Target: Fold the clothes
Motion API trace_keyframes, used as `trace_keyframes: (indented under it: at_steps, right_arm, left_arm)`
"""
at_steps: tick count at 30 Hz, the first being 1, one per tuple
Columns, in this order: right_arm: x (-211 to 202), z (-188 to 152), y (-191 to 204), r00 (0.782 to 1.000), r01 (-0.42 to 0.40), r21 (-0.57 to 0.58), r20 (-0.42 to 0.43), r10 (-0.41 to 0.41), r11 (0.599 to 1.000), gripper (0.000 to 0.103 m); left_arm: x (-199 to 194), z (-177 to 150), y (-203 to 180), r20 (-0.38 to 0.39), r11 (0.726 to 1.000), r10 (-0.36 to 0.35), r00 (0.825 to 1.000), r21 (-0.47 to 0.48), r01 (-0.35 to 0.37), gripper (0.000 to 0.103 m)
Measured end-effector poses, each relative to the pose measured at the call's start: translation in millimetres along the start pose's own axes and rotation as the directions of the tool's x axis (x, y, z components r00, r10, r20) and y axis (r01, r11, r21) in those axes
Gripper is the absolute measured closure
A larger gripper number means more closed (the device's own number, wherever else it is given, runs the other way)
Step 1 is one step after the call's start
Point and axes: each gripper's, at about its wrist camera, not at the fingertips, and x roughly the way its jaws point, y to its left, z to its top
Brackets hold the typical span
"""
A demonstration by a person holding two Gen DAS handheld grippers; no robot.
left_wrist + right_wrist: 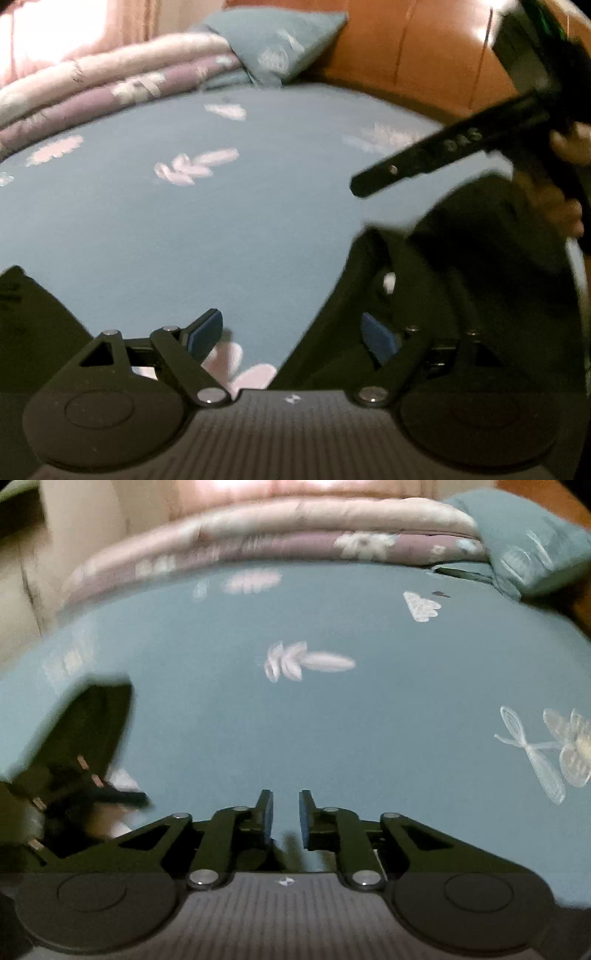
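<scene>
A dark garment (461,280) lies on the blue-grey flowered bedsheet (184,229) at the right of the left wrist view. My left gripper (291,326) stands wide open low over the sheet. Its right pad is over the garment's edge and its left pad is over bare sheet; neither presses on cloth. A hand (565,147) holds the right gripper above the garment, with one black finger (424,158) showing. In the right wrist view my right gripper (286,819) has a narrow gap with only sheet behind it. The garment (92,720) is at the left there.
A folded pink and purple quilt (110,85) and a teal pillow (280,44) lie at the back of the bed. A brown wooden headboard (424,55) stands behind them. The sheet (332,720) stretches flat ahead of the right gripper.
</scene>
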Motion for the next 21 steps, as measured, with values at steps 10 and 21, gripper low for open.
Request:
trace_keyframes:
  at_steps: [10, 21]
  right_arm:
    - [-36, -41, -14, 0.992, -0.092, 0.151, 0.094, 0.078, 0.984, 0.055]
    - [-38, -50, -42, 0.992, -0.111, 0.188, 0.08, 0.097, 0.976, 0.053]
  left_arm:
    - [-8, -7, -25, -0.096, 0.984, -0.137, 0.986, 0.105, 0.147, 0.044]
    - [14, 13, -2, -0.227, 0.967, -0.251, 0.941, -0.028, 0.251, 0.048]
